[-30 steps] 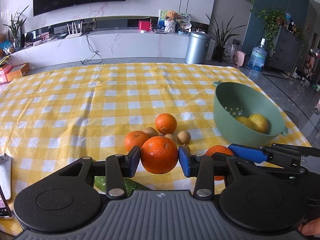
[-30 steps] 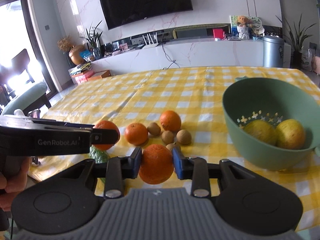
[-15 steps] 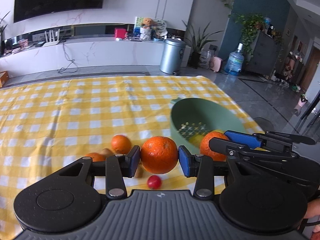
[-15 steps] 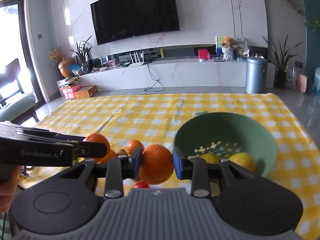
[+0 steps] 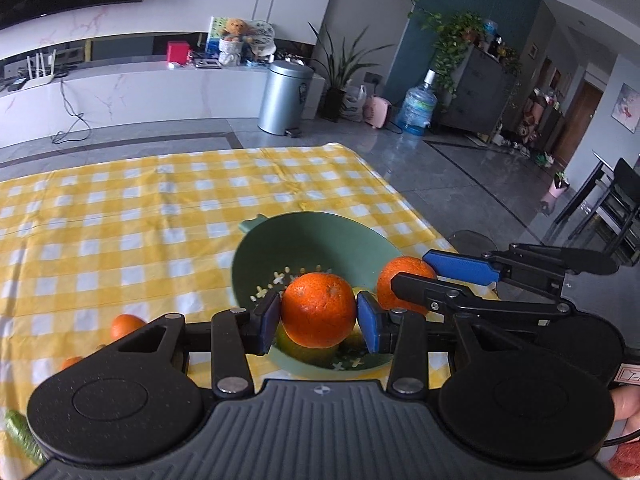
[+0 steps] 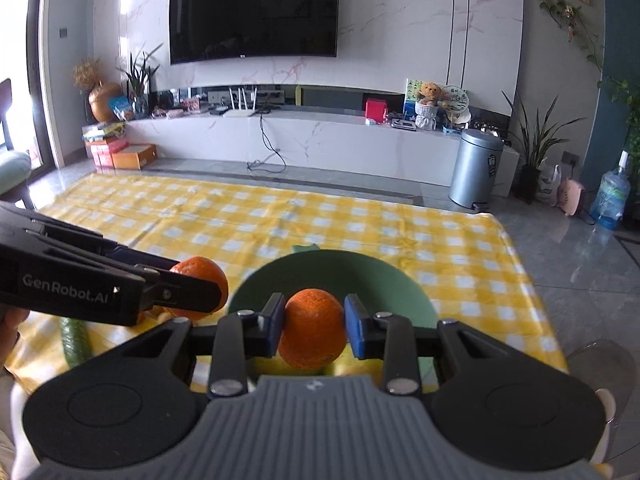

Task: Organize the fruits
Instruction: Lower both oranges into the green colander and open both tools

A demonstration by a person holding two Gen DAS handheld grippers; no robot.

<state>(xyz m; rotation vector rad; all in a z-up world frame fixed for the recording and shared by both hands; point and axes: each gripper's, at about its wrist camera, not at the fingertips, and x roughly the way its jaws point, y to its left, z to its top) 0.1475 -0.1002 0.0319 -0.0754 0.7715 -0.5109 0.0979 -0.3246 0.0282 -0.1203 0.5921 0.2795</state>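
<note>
My left gripper is shut on an orange, hanging over the green colander bowl on the yellow checked tablecloth. My right gripper is shut on a second orange, also above the bowl. In the left wrist view the right gripper comes in from the right with its orange over the bowl's right rim. In the right wrist view the left gripper comes in from the left with its orange. Yellow fruit lies in the bowl under the oranges.
Two more oranges lie on the cloth left of the bowl. A green cucumber lies near the table's front left. The table's right edge runs close behind the bowl, with grey floor beyond. A hand shows at the right.
Both grippers have carried their oranges rightward and up from the fruit pile to over the green bowl. The loose fruit has slid out to the left of view.
</note>
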